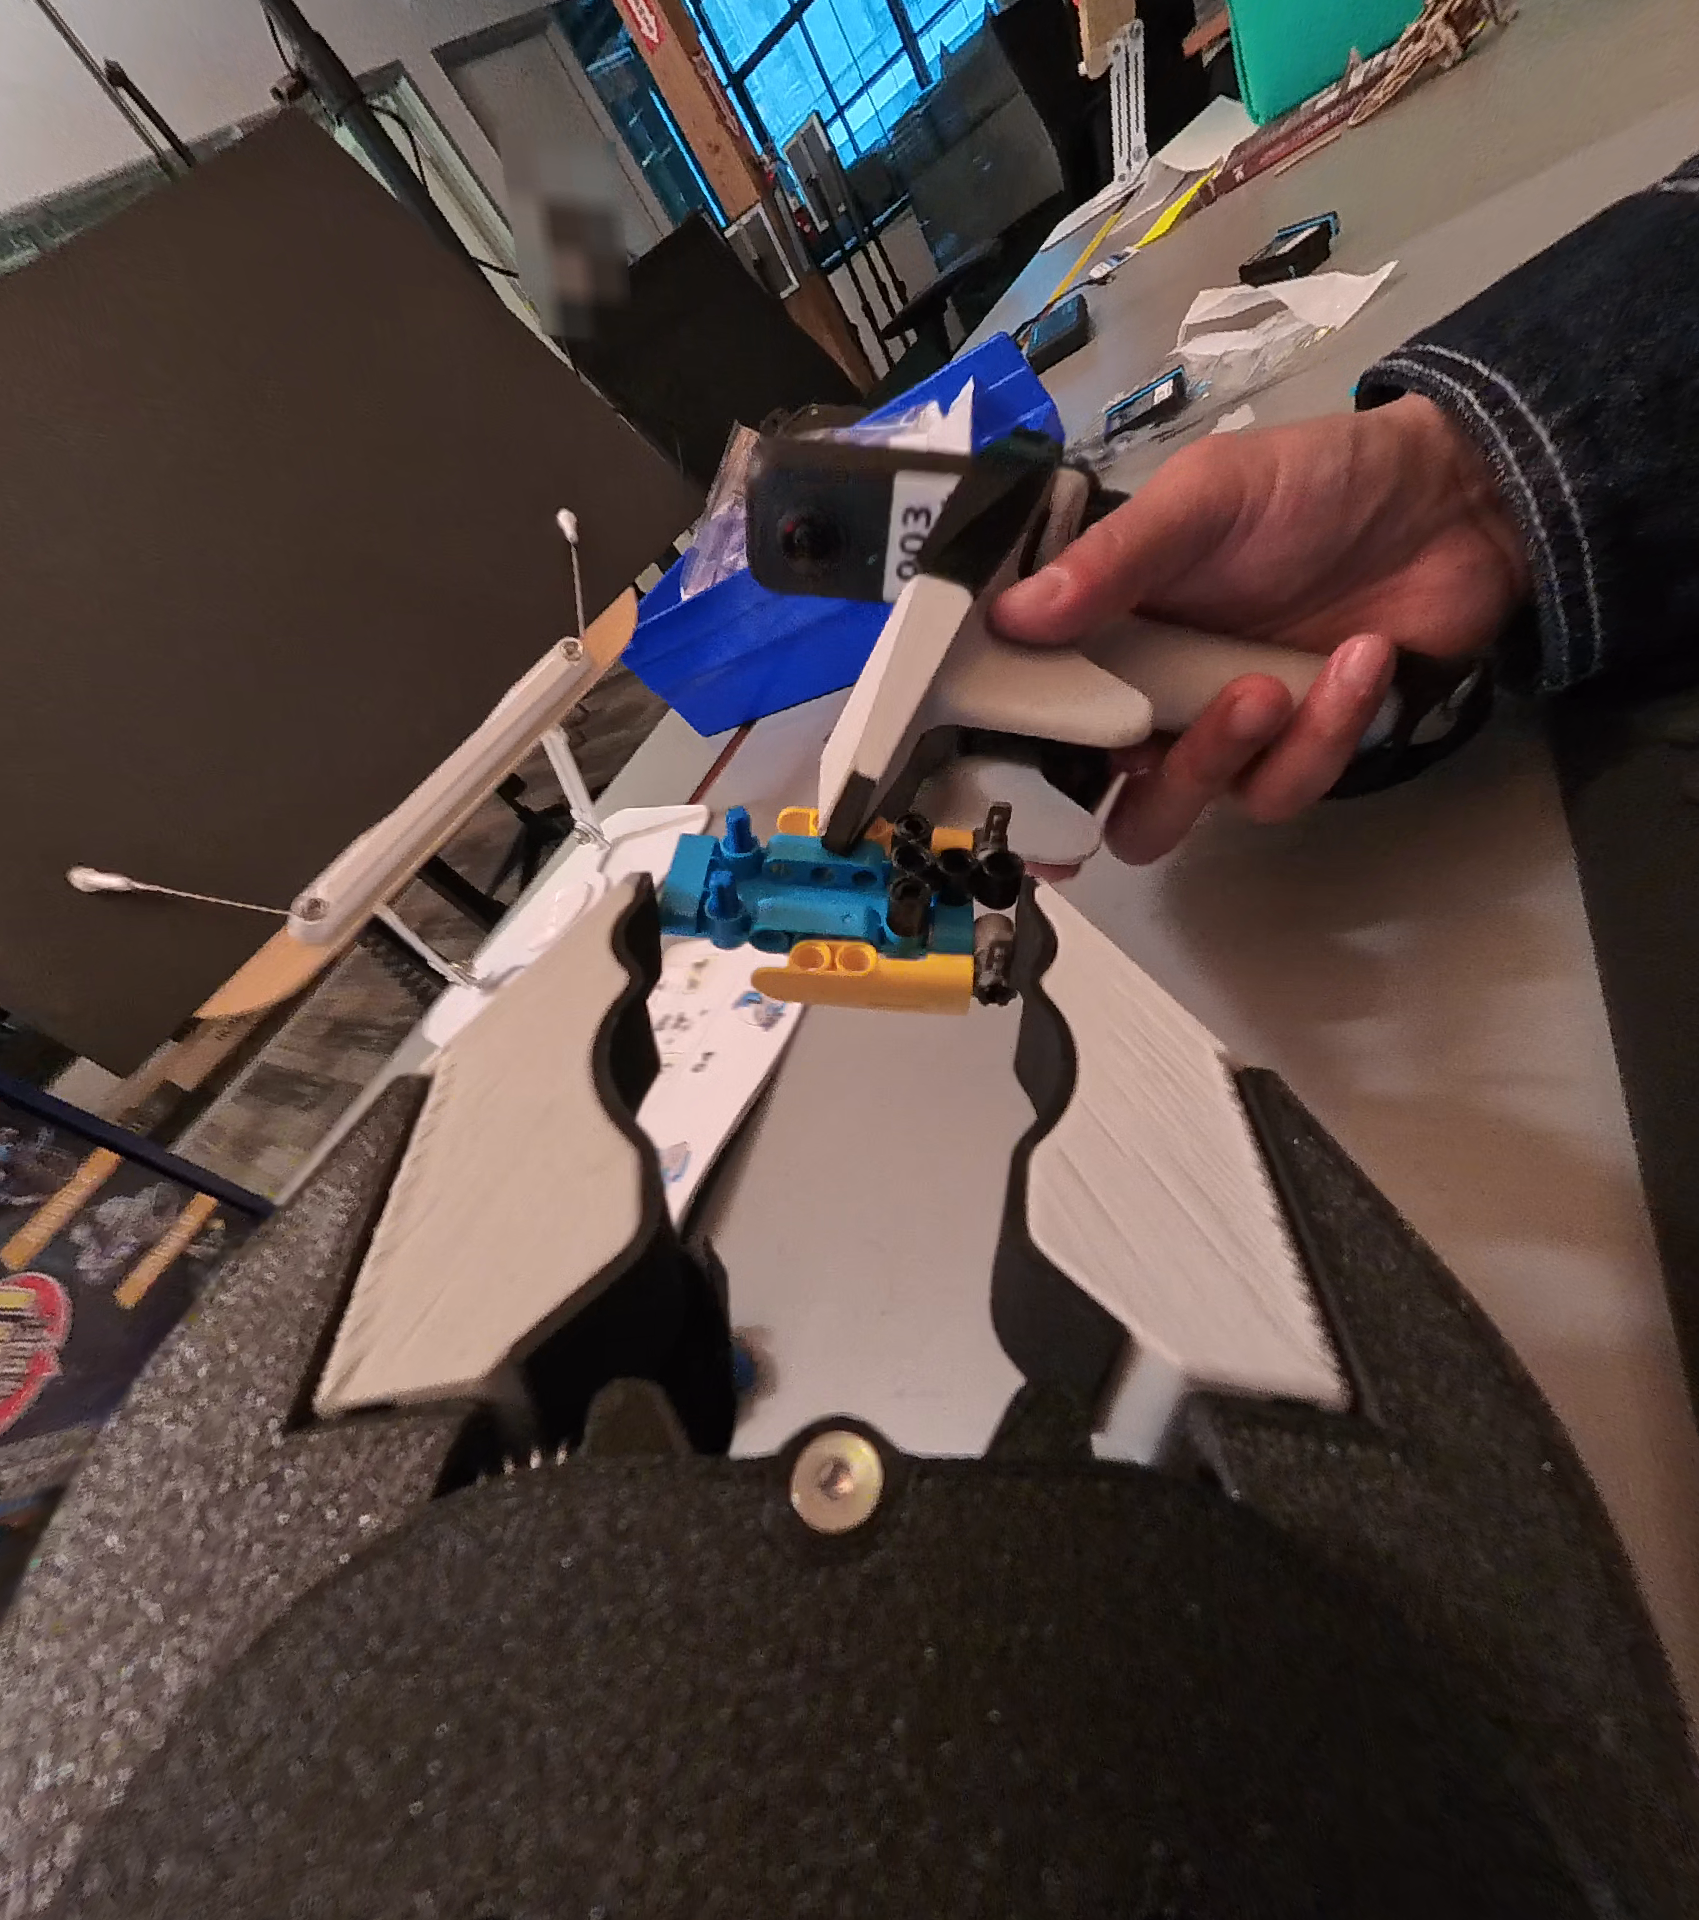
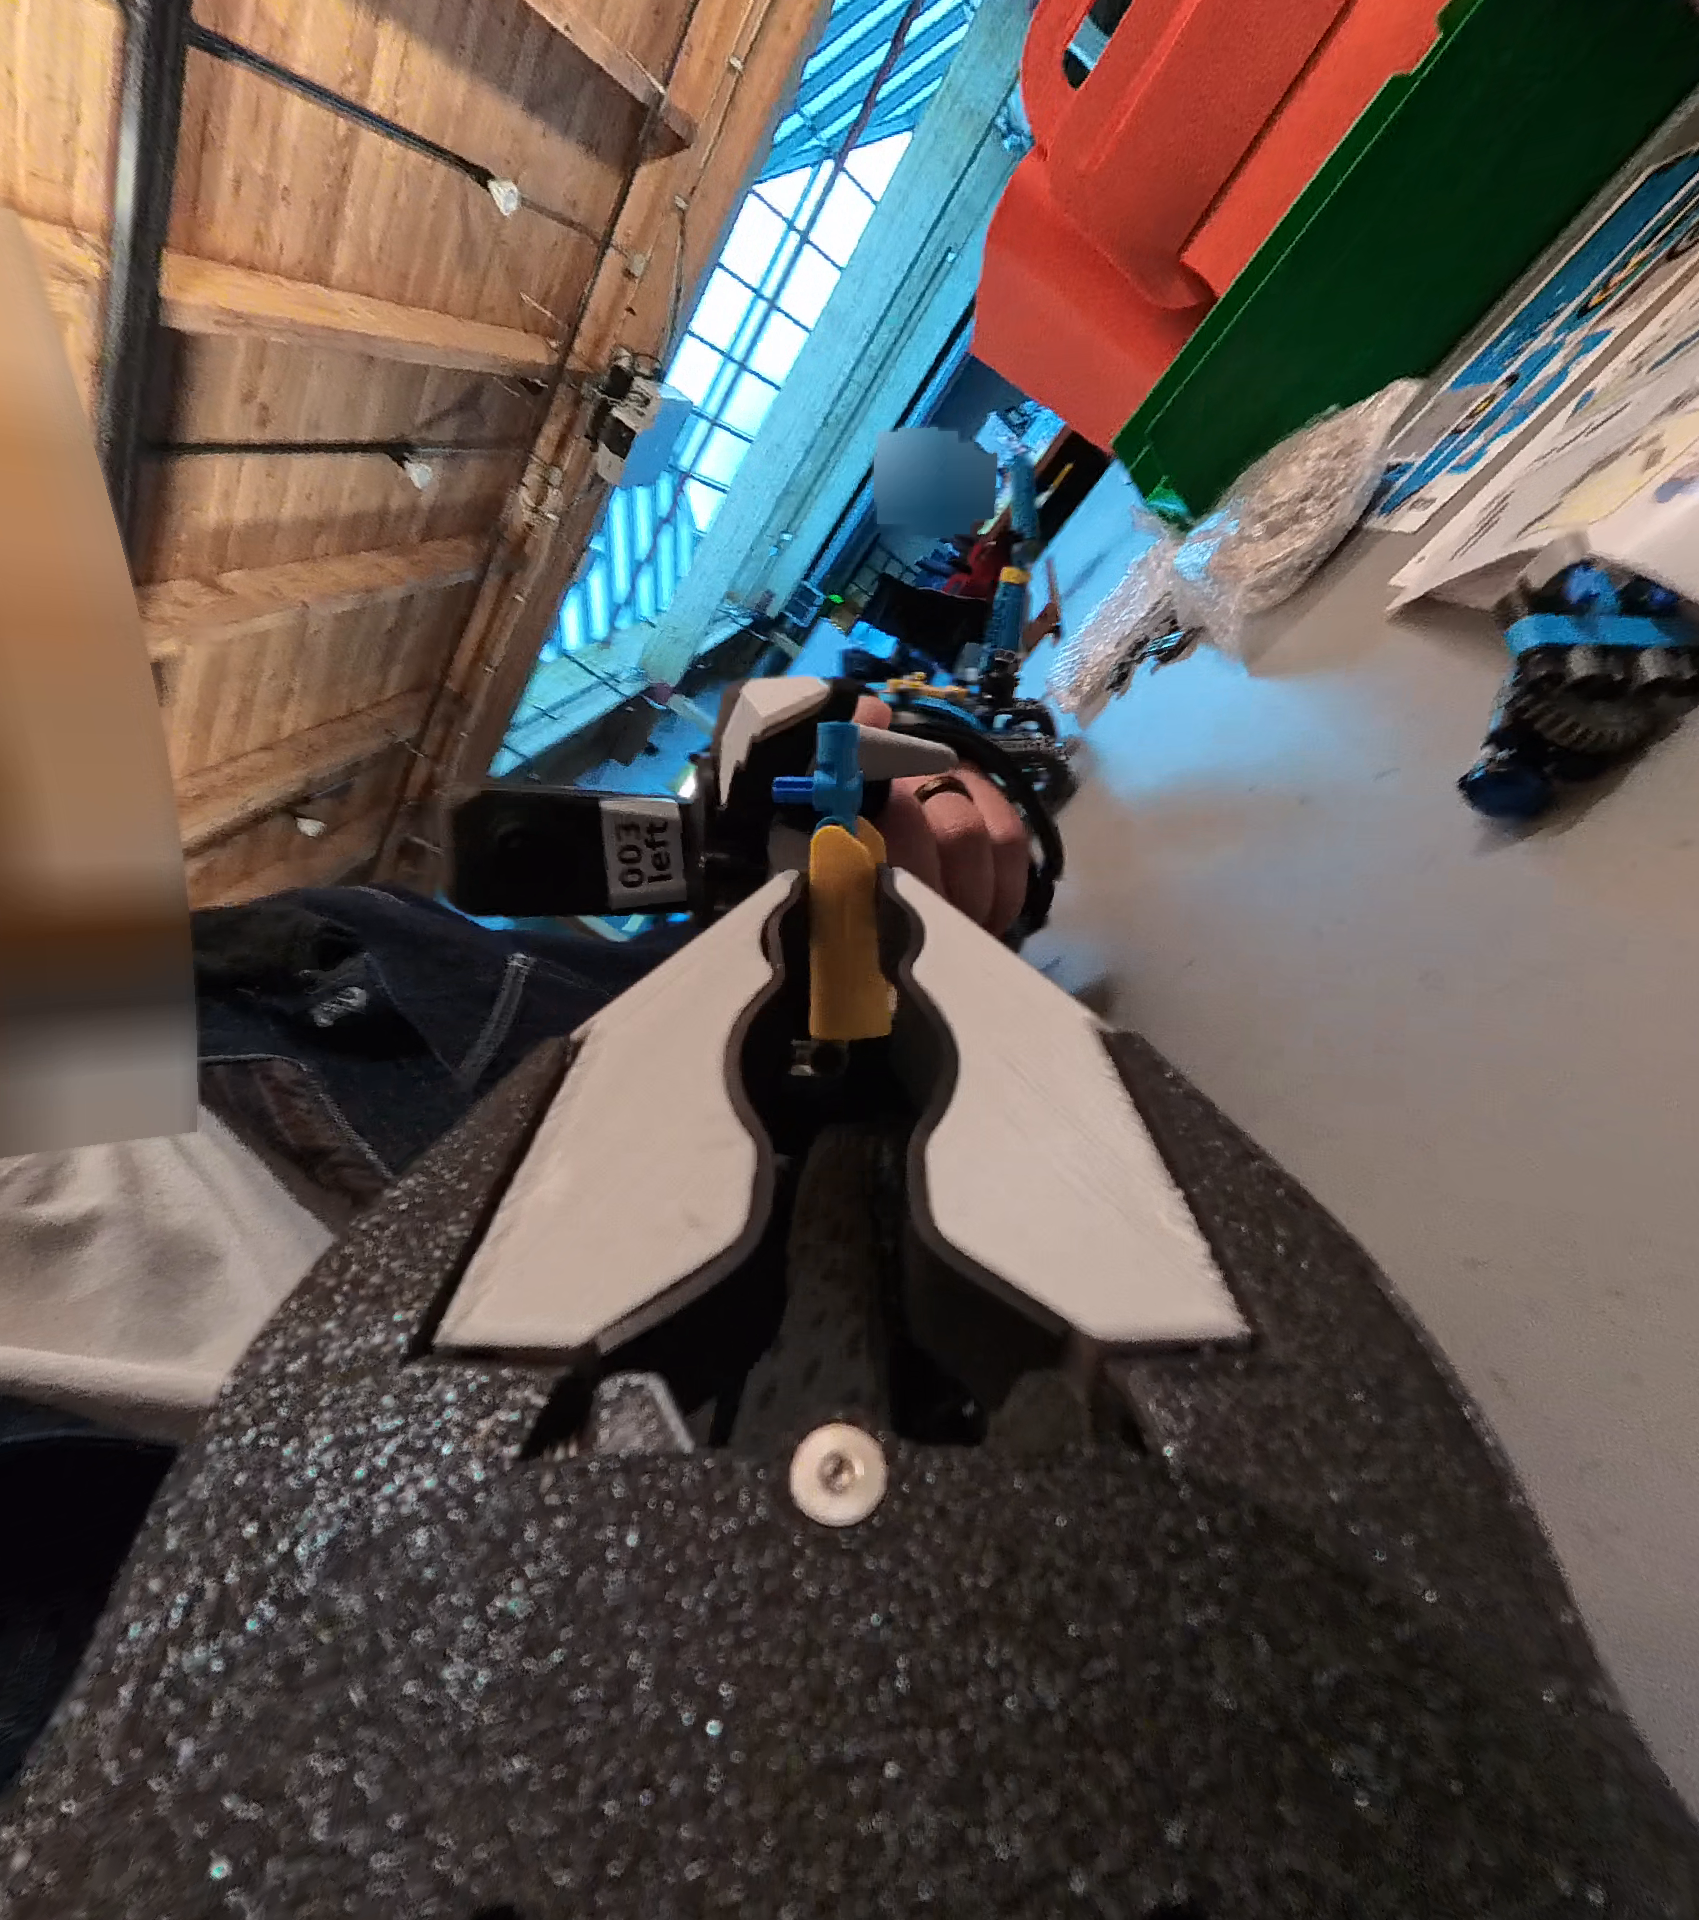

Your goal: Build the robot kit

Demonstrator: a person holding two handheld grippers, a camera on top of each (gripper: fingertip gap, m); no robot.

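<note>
A small brick assembly [image 1: 803, 904] of teal and yellow beams with black pins hangs just above the grey table [image 1: 1292, 1039]. My left gripper [image 1: 834, 914] is closed on it, one fingertip against each end. My right gripper [image 1: 855, 821], held by a hand in a dark sleeve, comes down from above and grips its top. In the right wrist view my right gripper [image 2: 840, 904] is shut on the assembly's yellow beam [image 2: 840, 966]. A blue pin piece sticks out beyond the beam. The left gripper [image 2: 840, 743] shows just behind.
A printed instruction sheet [image 1: 720, 1049] lies under the assembly. A blue bin [image 1: 772, 644] and a white stand with cotton swabs [image 1: 440, 790] stand behind. Orange [image 2: 1115, 208] and green [image 2: 1396, 260] bins, plastic bags [image 2: 1271, 530], a booklet [image 2: 1655, 436] and a blue wheeled model [image 2: 1572, 686] lie farther off. The tips of both grippers are at nearly the same place. The blue wheeled model [image 2: 1572, 686] is about 15 cm from both grippers' fingertips.
</note>
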